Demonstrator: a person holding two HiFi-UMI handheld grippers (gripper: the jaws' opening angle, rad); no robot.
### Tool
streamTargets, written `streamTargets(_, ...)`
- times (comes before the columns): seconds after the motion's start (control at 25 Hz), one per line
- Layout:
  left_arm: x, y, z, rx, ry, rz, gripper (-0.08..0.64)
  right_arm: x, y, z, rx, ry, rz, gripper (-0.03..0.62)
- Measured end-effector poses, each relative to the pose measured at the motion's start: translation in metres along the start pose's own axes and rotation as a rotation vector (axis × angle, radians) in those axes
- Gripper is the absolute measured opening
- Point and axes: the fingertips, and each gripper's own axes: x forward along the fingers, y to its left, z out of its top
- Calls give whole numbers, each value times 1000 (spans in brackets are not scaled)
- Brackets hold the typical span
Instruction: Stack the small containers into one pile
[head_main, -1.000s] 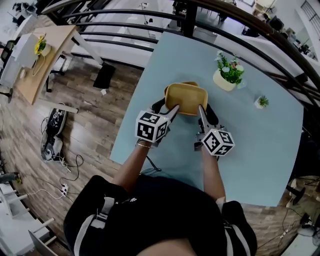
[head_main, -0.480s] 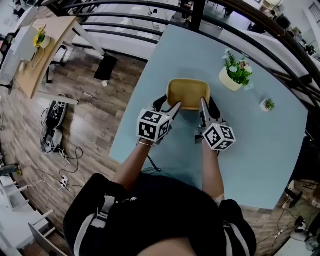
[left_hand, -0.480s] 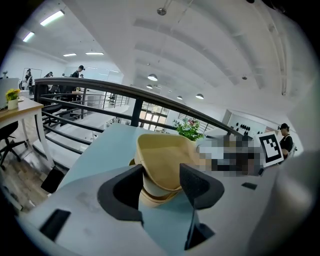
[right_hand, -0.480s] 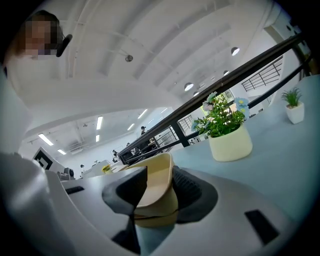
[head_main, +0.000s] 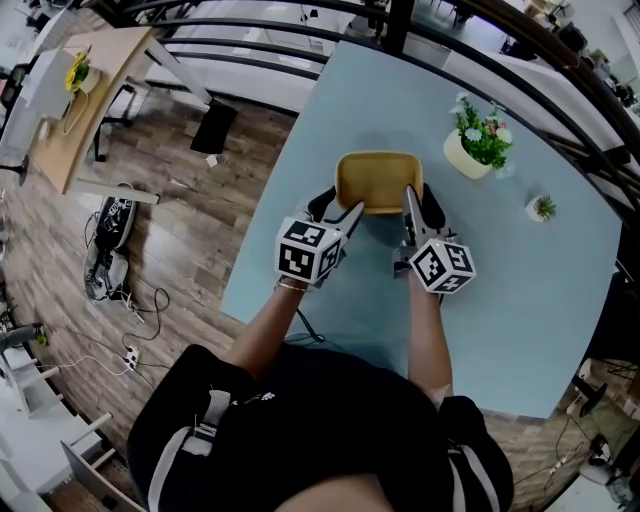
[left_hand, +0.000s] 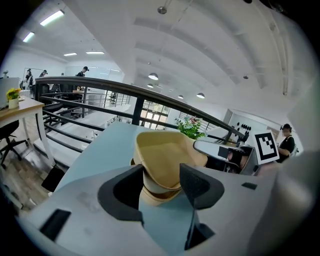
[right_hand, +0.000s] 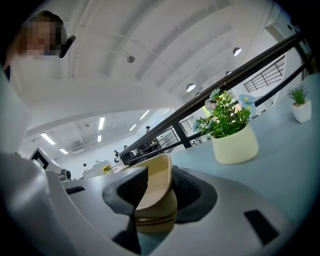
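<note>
The empty tan top container (head_main: 378, 180) sits mouth up, nested on the pile (right_hand: 150, 221) on the blue table (head_main: 520, 290), long side running left to right, the left gripper (head_main: 338, 210) clamped on its near left corner, the right gripper (head_main: 418, 205) pinching its right wall

Pile (head_main: 378, 182) of small tan containers, rounded-rect., open side up, nested one in another. Top container (left_hand: 167, 152) is upright, w/ smooth bare inside. Rims of lower ones show just under its rim, at least 2. Pile stands on light-blue tabletop (head_main: 500, 290), nearer left edge than right, approx. midway btw. near & far edges.
</note>
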Motion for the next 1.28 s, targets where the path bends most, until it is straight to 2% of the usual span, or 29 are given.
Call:
streamTargets(0.48, 6, -2, -17, -9, 59, -22, 210, 2, -10, -13, -18, 47, -28, 150)
streamTargets(0.64, 9, 0, -20, -9, 72, -23, 210, 1, -17, -18, 19, 60, -45, 156)
streamTargets(1.04, 5, 8, -24, -3, 82, 5, 210, -10, -23, -14, 20, 67, -75, 170)
streamTargets(1.28, -8, 10, -15, 23, 56, 15, 210, -24, -18, -9, 27, 58, -86, 172)
